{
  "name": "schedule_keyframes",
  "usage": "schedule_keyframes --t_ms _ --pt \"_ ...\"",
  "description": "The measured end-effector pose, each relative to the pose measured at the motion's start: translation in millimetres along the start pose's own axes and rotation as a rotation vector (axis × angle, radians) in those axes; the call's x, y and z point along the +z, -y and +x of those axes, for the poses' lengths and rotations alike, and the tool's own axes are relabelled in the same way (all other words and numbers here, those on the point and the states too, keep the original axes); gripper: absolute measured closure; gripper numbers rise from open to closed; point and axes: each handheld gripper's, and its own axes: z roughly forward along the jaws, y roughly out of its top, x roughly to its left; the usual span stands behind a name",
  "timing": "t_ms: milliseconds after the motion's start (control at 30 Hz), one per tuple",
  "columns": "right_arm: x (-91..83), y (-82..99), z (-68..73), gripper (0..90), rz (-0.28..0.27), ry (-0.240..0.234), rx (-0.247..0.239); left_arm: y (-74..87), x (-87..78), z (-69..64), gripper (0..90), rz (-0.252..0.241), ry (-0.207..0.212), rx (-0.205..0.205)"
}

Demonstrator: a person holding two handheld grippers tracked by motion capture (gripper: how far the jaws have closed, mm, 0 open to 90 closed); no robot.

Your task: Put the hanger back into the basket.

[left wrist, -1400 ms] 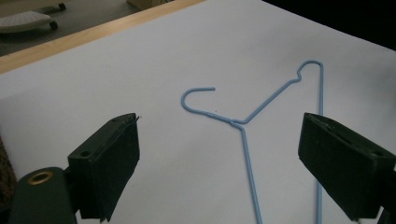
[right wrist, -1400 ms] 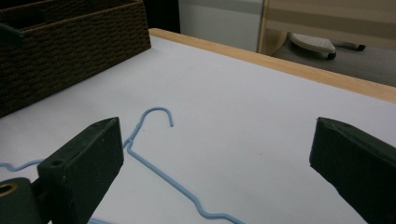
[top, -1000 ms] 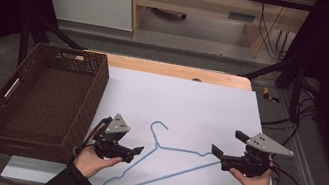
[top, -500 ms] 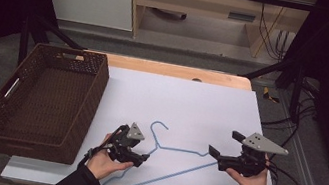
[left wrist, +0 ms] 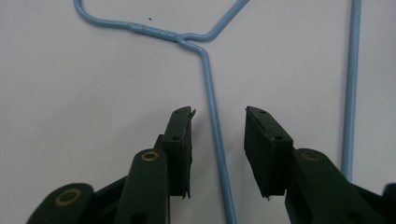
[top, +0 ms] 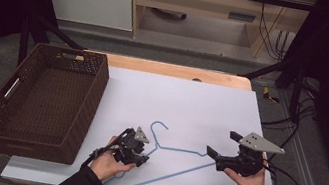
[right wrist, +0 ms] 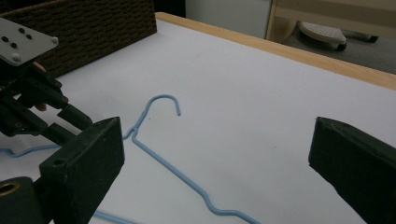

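One hanger [left wrist: 212, 107] wire lies between left claw [left wrist: 218, 140], seemingly untouched.

One blue wire hanger [top: 169, 160]. One brown wicker basket [top: 4, 130]. One white table mat [top: 191, 102]. Two hand-held grippers: left gripper [top: 137, 158], right gripper [top: 221, 143]. Two hands. Possibly one wheeled base on the floor behind, blurry.

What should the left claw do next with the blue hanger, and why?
Probably finish closing. The left claw has just been closing, and its pads straddle the blue hanger wire just below the twisted neck without pressing it yet. The right claw waits open near the hanger's shoulder.
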Motion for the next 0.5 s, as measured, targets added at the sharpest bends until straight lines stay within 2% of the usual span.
schedule_keyframes --t_ms 100,333,500 --pt "0.8 0.1 0.4 3.9 0.002 0.000 0.001 -0.2 3.2 -0.8 67.7 0.017 0.008 0.010" --pt "2.4 0.7 1.1 4.0 0.010 0.001 -0.002 -0.9 7.3 -3.7 74.6 0.028 -0.015 0.021" --pt "3.0 0.7 1.1 4.0 0.009 0.000 -0.003 -2.3 7.7 -5.2 78.0 0.043 -0.032 0.003"
